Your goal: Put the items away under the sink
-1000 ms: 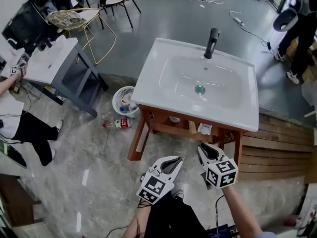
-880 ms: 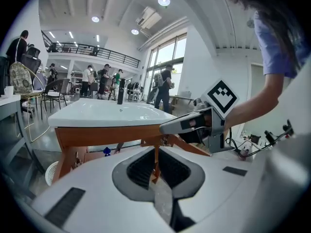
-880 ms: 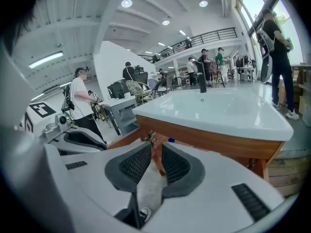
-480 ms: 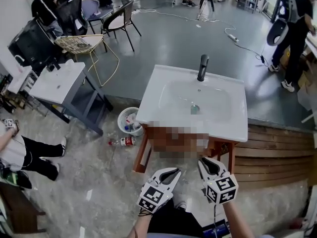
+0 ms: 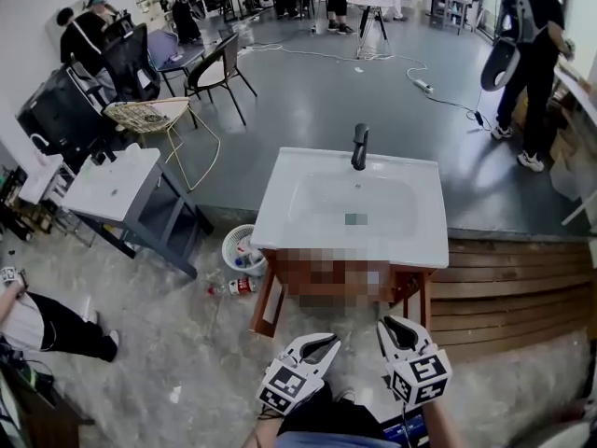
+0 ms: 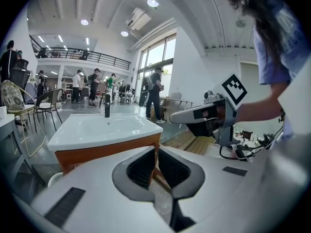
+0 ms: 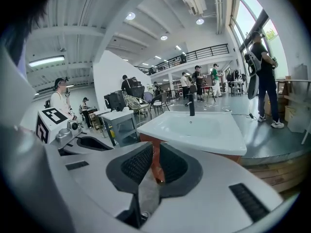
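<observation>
Looking under the white sink point(image 5: 280, 224), could not make out the shelf, blurred over. Saw a bottle point(image 5: 241, 287) lying on the floor point(image 5: 187, 343) near the sink's front left corner, just beside a white basket point(image 5: 227, 247). Held the left gripper point(image 5: 328, 343) low before the sink's front edge, jaws together, empty; right gripper point(image 5: 389, 323) alongside, jaws just closing to a thin gap, nothing between.

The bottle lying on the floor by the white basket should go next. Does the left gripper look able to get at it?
Probably yes. The bottle lies on open floor beside the basket, nothing over it. The left gripper is empty, though it must come down and leftward.
</observation>
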Demonstrator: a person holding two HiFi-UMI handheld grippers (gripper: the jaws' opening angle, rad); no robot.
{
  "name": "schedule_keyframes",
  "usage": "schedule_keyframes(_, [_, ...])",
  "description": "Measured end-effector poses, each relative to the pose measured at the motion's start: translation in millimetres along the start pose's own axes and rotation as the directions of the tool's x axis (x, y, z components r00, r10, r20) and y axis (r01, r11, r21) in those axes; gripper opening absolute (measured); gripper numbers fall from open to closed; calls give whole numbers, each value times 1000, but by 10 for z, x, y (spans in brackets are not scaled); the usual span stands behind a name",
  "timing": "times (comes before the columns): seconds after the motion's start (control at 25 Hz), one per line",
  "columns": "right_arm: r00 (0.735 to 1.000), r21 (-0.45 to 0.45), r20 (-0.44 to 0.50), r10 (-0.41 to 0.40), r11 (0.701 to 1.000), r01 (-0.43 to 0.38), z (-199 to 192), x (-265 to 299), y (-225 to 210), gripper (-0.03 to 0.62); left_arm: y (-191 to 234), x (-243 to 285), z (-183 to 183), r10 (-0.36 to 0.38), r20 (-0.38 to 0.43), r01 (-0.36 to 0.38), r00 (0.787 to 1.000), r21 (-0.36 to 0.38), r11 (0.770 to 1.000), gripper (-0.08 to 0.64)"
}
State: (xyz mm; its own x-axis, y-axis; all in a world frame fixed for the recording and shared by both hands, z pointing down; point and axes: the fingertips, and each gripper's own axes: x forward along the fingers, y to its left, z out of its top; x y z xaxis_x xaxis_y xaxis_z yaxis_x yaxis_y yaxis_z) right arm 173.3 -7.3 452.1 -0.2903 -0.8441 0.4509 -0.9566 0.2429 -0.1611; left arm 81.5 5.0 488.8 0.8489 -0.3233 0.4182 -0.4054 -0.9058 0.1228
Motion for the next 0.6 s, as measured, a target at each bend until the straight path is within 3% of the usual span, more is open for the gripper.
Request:
schedule_keyframes(0.24, [1000, 12, 22, -11, 1000, 11, -99, -344, 59, 49, -290, -135, 60, 5, -1, -4, 1000, 37, 999, 18])
schedule_keyframes(0.6, [999, 15, 46, 24, 1000, -24, -214, -691, 411, 47, -564, -456, 173, 58, 44, -58, 997, 8, 998, 18])
